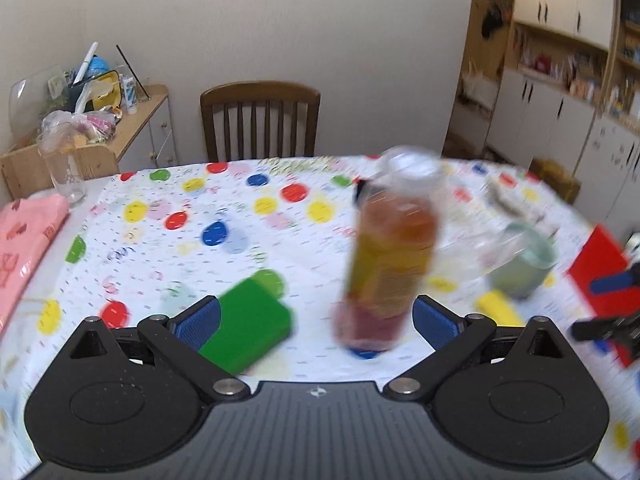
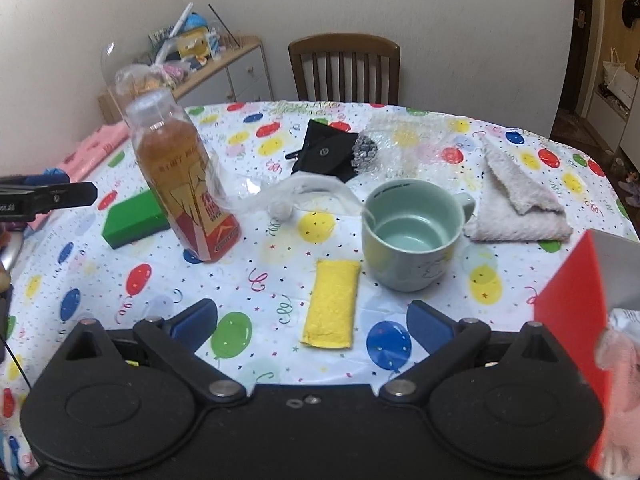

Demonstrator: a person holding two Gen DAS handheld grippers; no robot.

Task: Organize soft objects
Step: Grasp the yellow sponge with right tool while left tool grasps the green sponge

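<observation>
In the right wrist view a yellow sponge [image 2: 330, 304] lies on the balloon-print tablecloth [image 2: 248, 280], just ahead of my open right gripper [image 2: 312, 320] and between its blue pads [image 2: 196, 320]. A green sponge [image 2: 134, 216] lies far left behind the tea bottle [image 2: 184, 180]. A folded white towel [image 2: 516, 200] rests at the right. The left wrist view is blurred. There my left gripper [image 1: 316, 320] is open, the green sponge [image 1: 248, 320] touches or overlaps its left pad [image 1: 196, 320], and the bottle [image 1: 392, 252] stands close ahead.
A pale green mug [image 2: 412, 236] stands beyond the yellow sponge. Behind it lie a black pouch [image 2: 326, 152], bubble wrap [image 2: 400, 144] and a clear plastic bag [image 2: 304, 192]. A red box [image 2: 572, 320] holding something pink [image 2: 620, 360] stands at the right edge. A wooden chair [image 2: 344, 68] faces the far side.
</observation>
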